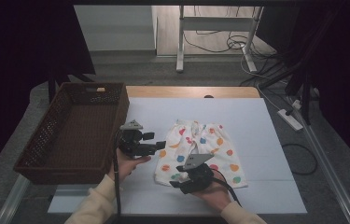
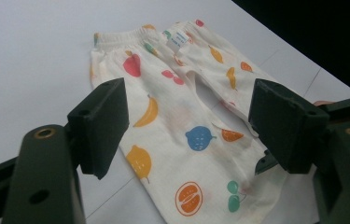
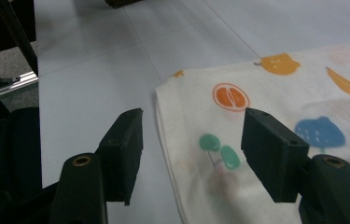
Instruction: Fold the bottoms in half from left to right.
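Both forearms in cream sleeves come in from the bottom edge of the high view, each hand wrapped around a black gripper. Left gripper (image 1: 159, 144) sits just off the left edge of a little pair of kids' pants (image 1: 199, 151), jaws pointing sideways at the fabric and spread apart with nothing between them, and its own camera looks out between the two pads over the garment. Right gripper (image 1: 178, 185) is low at the near left corner of the pants, by the hem of that leg, jaws also standing open; from its own view the left pad hangs over bare mat and the right pad over the cloth, with the hem edge running between them, but neither pad is pressing on anything as far as the frames let on. So no pinch on either side. Those pants are cream with a fruit print (bananas, oranges, cherries, a blue one too), lying flat on the white mat (image 1: 256, 121) roughly in the middle of the table, elastic waistband (image 2: 121, 38) at the far end, legs toward the person. Off to the left, partly over the mat's edge, sits a brown wicker basket (image 1: 46, 140), well apart from the pants.
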The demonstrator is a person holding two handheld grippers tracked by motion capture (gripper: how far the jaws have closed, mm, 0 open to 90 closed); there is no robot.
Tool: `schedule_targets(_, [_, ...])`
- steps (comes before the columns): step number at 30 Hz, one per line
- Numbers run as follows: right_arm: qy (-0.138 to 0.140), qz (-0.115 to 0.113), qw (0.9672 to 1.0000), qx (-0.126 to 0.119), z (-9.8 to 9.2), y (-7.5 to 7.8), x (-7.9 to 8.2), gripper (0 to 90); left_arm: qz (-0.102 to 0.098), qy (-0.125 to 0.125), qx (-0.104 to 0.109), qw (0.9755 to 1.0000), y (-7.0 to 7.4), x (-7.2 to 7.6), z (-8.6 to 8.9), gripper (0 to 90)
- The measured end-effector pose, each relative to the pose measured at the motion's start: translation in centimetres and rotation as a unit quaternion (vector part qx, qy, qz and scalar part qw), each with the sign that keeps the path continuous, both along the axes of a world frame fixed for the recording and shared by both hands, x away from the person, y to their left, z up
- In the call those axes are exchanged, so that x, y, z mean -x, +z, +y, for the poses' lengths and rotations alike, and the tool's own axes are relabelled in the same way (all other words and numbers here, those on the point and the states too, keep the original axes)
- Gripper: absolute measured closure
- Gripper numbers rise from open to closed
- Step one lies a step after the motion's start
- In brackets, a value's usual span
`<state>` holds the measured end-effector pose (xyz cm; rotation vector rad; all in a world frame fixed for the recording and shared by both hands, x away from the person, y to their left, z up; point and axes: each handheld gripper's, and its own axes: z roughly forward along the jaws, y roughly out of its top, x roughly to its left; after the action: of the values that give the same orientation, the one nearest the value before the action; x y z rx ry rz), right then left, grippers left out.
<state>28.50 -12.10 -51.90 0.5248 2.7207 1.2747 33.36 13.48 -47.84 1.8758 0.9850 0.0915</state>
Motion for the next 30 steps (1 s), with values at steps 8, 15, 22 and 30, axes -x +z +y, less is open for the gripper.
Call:
schedule_targets(8, [0.017, 0.005, 0.9997, 0.018, 2.8, -0.9, -0.3, 39.5, 0.004, 0.0, -0.004, 1.0, -0.3, -0.2, -0.3, 28.2])
schedule_targets(15, [0.027, -0.003, 0.9992, 0.03, 4.7, -1.1, -0.1, 40.2, 0.008, 0.001, -0.006, 0.9999, -0.5, -0.2, -0.3, 28.1])
schedule_targets(22, [0.034, -0.01, 0.9984, 0.044, 6.1, -1.8, -0.3, 41.5, 0.012, 0.002, -0.004, 0.9999, -0.6, -0.4, -0.2, 28.1])
schedule_targets(30, [0.014, -0.039, 0.997, 0.066, 6.9, -2.3, -0.5, 53.0, 0.016, 0.003, -0.005, 0.9998, -0.9, -0.7, -0.1, 28.1])
